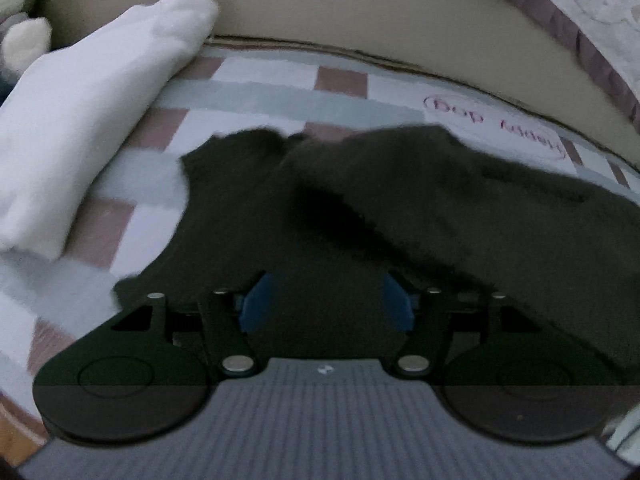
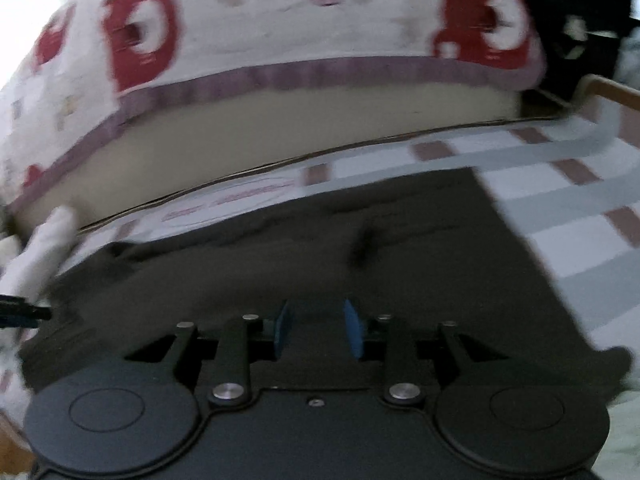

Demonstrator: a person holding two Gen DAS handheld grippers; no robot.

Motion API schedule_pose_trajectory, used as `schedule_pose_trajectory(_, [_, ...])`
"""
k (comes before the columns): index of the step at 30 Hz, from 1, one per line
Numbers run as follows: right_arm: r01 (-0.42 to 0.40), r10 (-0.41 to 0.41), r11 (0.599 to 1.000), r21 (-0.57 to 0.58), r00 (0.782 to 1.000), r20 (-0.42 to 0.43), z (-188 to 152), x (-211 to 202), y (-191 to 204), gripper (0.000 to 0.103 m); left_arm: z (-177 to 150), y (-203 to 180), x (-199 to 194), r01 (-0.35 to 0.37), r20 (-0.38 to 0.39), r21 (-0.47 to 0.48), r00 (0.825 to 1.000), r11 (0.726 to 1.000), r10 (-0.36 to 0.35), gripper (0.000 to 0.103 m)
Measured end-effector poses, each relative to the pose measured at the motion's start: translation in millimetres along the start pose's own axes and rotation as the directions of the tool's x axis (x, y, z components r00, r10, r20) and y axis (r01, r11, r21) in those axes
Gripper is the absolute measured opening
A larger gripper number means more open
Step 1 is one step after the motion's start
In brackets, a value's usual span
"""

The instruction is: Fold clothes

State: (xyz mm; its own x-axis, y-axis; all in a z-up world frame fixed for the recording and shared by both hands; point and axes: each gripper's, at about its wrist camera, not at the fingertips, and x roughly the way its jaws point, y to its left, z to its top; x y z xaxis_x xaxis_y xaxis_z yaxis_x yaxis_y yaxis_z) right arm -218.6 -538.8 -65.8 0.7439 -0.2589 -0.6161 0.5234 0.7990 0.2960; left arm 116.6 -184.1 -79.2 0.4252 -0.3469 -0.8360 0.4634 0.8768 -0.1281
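Lying spread across the checked white, grey and dusty-pink bed sheet (image 1: 256, 92) is one dark, near-black fabric garment (image 1: 400, 200), its surface rumpled into a raised fold running diagonally in the left wrist view. One folded white cloth (image 1: 80, 120) rests beside the garment's left edge, apart from it, and one grey plush toy (image 1: 16, 8) sits behind that at the far left corner. Two grippers show. The left gripper (image 1: 326, 300) hangs over the garment with its blue pads (image 1: 256, 300) spread wide, nothing between them. The right gripper (image 2: 319, 330) also sits above the dark garment, its blue pads parted by a narrower gap, gripping nothing that can be seen. Behind the garment runs a beige padded bolster (image 2: 280, 128) under a white quilt with red prints and purple trim (image 2: 280, 20). Bare sheet shows beyond the garment's right edge in the right wrist view; a wooden rail (image 2: 612, 92) bounds it there.
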Motion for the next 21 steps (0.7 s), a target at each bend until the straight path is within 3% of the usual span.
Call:
schedule_pose_trajectory(2, [-0.068,0.068,0.997,-0.030,0.998,-0.020,-0.1,2.4,30.1,0.042,-10.1,14.2,-8.1,-0.004,-0.020,-0.024,1.000,1.000,0.004,0.063])
schedule_pose_trajectory(6, [-0.205,0.199,0.975,-0.085,0.978,-0.067,-0.2,7.1,90.2,0.065,-35.5,51.5,-24.2,0.045,-0.009,-0.125,0.999,0.991,-0.047,0.063])
schedule_pose_trajectory(8, [-0.267,0.254,0.953,-0.142,0.962,-0.100,-0.2,11.2,123.6,0.065,-49.0,69.8,-27.4,0.098,0.008,-0.178,0.995,0.979,-0.098,0.063])
schedule_pose_trajectory(12, [-0.300,0.265,0.891,-0.341,0.953,-0.147,-3.2,28.8,185.7,0.066,-65.5,93.6,-17.1,0.189,0.004,-0.281,0.981,0.941,-0.196,0.061])
schedule_pose_trajectory(18, [-0.366,0.290,0.843,-0.394,0.926,-0.241,-0.9,82.7,233.2,0.066,-69.3,96.2,6.2,0.290,0.035,-0.361,0.954,0.886,-0.298,0.063])
schedule_pose_trajectory(20, [-0.359,0.277,0.832,-0.422,0.929,-0.245,-5.7,89.9,242.3,0.066,-66.8,89.4,12.0,0.262,0.036,-0.334,0.963,0.906,-0.265,0.061])
schedule_pose_trajectory(21, [-0.353,0.268,0.827,-0.438,0.932,-0.245,-8.1,92.9,246.4,0.066,-64.8,81.8,10.8,0.226,0.049,-0.288,0.974,0.931,-0.221,0.059])
